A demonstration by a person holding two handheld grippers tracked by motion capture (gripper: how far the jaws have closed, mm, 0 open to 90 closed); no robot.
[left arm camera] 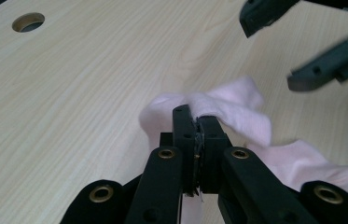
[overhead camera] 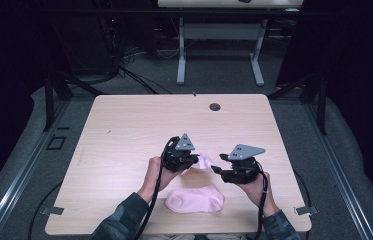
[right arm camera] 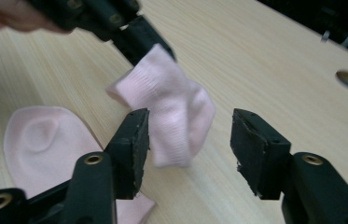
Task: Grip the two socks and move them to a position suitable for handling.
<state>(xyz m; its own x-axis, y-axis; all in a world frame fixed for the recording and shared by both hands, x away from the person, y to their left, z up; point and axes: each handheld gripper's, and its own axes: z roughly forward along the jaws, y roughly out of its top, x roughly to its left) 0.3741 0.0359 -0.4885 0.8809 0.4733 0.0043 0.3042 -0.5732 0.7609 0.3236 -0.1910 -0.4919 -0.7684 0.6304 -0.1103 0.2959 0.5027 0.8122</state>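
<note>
On the pale wooden table, the left gripper pinched a pink sock at its cuff, which hung just ahead of the right gripper, its jaws spread wide.

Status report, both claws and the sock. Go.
Left claw shut on pink sock, cuff end lifted. Right claw open, jaws either side of the hanging cuff, not gripping. Rest of sock on table. Nothing in the way.

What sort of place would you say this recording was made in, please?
Probably a lab or recording studio, not a home: a bare wooden table with a cable hole, dark curtains around it, loose cables on the grey carpet, and another desk behind.
</note>
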